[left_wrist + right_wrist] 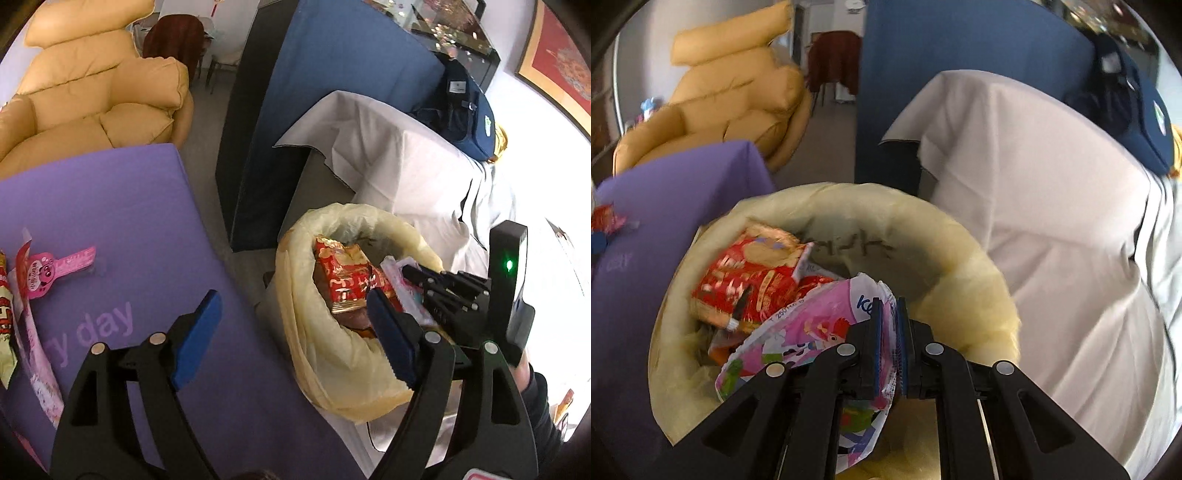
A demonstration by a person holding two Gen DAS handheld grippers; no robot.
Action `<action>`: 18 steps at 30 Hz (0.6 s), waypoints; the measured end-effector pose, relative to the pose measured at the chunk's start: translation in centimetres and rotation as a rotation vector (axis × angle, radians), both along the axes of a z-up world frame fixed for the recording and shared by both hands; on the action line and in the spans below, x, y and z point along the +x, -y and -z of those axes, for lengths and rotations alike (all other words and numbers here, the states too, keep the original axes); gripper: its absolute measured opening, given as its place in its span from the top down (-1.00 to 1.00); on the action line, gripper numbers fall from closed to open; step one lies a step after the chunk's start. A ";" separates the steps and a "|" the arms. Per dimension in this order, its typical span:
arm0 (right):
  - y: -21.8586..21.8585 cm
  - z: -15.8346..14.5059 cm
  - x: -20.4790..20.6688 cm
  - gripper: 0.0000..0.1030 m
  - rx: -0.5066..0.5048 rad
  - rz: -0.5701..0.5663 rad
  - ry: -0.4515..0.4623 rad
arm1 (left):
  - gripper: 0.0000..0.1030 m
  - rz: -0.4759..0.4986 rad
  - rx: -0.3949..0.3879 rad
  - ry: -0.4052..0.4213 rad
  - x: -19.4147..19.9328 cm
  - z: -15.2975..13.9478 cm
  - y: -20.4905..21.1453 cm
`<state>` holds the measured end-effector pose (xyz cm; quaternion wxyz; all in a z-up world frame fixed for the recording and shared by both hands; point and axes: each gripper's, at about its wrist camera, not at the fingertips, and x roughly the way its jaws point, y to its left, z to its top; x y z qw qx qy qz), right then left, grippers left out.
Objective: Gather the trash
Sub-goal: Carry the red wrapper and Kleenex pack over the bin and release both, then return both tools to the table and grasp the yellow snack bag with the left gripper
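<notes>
Starting far left, left wrist view: leftover wrappers on the purple mat (140, 229) — a pink tag-shaped wrapper (55, 271), a red and cream snack pack (5, 325) at the frame edge, a pale pink printed wrapper (40, 373) running beneath them. Mat carries pale lettering, "day" readable.

Left gripper (291, 339): jaws spread wide, nothing between them. One blue pad sits over the mat, the other over the bin's near rim.

Trash bin (332, 376), yellowish liner (964, 280) folded over the rim, stands just beside the mat edge. Inside: red and gold snack bag (753, 284) lying against the left wall, more wrappers under it, can't tell which.

Right gripper (889, 347): clamped tight on a pink and white cartoon-print pouch (798, 332), pinched at its edge. Pouch hangs over the bin opening, lower end inside the rim. Left view shows the same gripper from the side, its fingers over the bin's right half.

Right of bin: white cloth-draped furniture (1052, 221), a navy bag (1145, 122) on top of it. Behind: blue panel (332, 92), tan leather sofa (99, 96) back left.
</notes>
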<state>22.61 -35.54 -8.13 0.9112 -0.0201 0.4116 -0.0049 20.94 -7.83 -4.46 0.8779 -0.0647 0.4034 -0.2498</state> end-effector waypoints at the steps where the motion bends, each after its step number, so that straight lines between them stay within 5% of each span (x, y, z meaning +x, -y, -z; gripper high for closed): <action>1: 0.4 -0.3 -0.3 0.83 0.027 0.002 0.008 | -0.48 0.001 0.000 0.001 -0.3 -0.1 0.0; 7: 1.7 -1.8 -1.9 0.72 0.139 0.009 0.050 | -0.48 -0.006 0.017 0.025 -1.9 -0.3 -1.1; 9: 1.9 -2.2 -2.2 0.28 0.165 0.019 0.062 | -0.48 -0.019 0.018 0.024 -2.3 -0.3 -1.8; 13: 1.8 -3.5 -3.5 -0.03 0.188 0.016 0.124 | -0.49 -0.058 0.037 0.042 -3.1 -0.6 -3.5; 18: 0.2 -5.2 -4.3 -0.05 0.182 -0.026 0.142 | -0.49 -0.114 0.077 0.081 -4.5 -1.1 -6.5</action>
